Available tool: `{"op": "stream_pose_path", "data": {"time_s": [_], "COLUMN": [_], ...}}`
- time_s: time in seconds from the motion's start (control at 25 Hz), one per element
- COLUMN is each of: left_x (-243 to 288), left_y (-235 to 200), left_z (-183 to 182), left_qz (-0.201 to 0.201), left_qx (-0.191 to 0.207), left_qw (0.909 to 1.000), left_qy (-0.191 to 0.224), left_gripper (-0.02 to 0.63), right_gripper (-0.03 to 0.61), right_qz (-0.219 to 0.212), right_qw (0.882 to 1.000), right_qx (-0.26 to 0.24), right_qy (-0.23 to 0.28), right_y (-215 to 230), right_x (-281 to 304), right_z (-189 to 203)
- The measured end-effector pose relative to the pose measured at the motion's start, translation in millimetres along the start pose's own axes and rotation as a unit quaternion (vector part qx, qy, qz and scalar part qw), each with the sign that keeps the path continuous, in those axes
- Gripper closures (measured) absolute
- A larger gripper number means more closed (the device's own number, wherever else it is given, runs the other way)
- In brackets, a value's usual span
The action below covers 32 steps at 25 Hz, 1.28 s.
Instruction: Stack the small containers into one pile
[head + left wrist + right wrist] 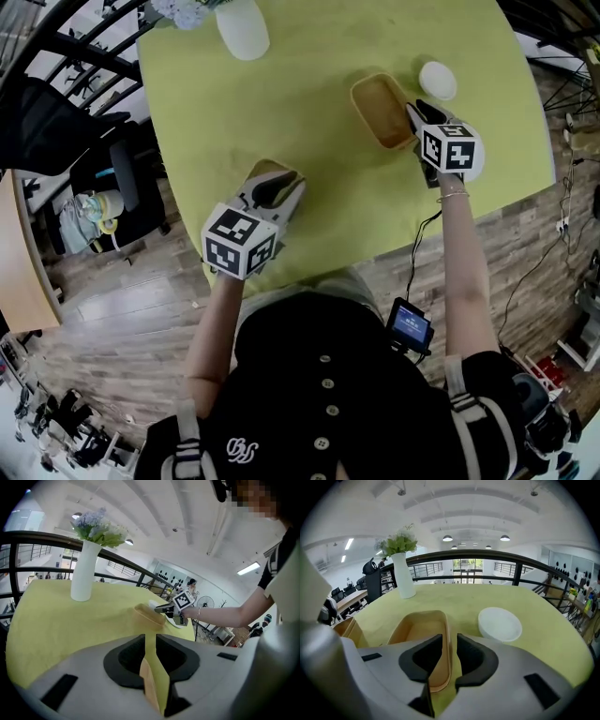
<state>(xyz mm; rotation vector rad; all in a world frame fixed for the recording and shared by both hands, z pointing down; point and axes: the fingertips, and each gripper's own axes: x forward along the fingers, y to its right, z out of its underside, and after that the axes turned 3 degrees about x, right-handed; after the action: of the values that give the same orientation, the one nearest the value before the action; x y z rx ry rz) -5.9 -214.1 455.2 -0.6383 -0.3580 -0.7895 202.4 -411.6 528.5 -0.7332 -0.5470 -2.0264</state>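
Two tan oblong containers are on the yellow-green table (328,202). One tan container (266,171) (150,681) is near the front edge, and my left gripper (272,187) (151,641) is shut on its thin wall. The other tan container (381,111) (417,632) (149,613) lies further back to the right. My right gripper (418,114) (451,644) (161,607) is at its right rim, jaws a little apart, with the rim running between them and not visibly pressed. A white bowl (437,80) (500,624) sits just beyond it.
A white vase (242,26) (84,571) (404,576) with flowers stands at the table's far side. A black railing (487,555) runs behind the table. A dark chair (112,169) stands on the wooden floor at the left.
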Motion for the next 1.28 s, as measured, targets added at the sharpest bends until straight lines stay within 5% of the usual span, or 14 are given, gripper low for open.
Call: {"op": "stream_pose_path", "data": {"time_s": [0.44, 0.76, 0.96, 1.08, 1.28], "left_x": [7.1, -5.9, -15.4, -17.0, -23.4], "left_y": [16.7, 15.7, 20.4, 28.1, 44.6], "left_z": [8.0, 15.0, 16.6, 16.7, 21.4], "left_qz": [0.021, 0.016, 0.02, 0.032, 0.053], "left_qx": [-0.002, 0.001, 0.008, 0.012, 0.031], "left_qw": [0.9997, 0.9998, 0.9998, 0.9994, 0.9981], "left_qy": [-0.014, -0.011, -0.004, 0.001, 0.001], "left_gripper": [0.499, 0.495, 0.478, 0.39, 0.351], "right_gripper": [0.537, 0.552, 0.552, 0.552, 0.552], "right_qz": [0.029, 0.009, -0.009, -0.036, -0.071], "right_qw": [0.999, 0.99, 0.985, 0.983, 0.978], "right_qx": [-0.021, 0.138, 0.166, 0.166, 0.176], "right_qy": [-0.039, 0.012, 0.047, 0.064, 0.087], "right_y": [8.8, -14.2, -45.6, -73.6, -123.3], "right_x": [-7.0, -31.1, -55.8, -69.6, -95.3], "right_z": [37.2, 40.3, 36.4, 33.7, 31.8]}}
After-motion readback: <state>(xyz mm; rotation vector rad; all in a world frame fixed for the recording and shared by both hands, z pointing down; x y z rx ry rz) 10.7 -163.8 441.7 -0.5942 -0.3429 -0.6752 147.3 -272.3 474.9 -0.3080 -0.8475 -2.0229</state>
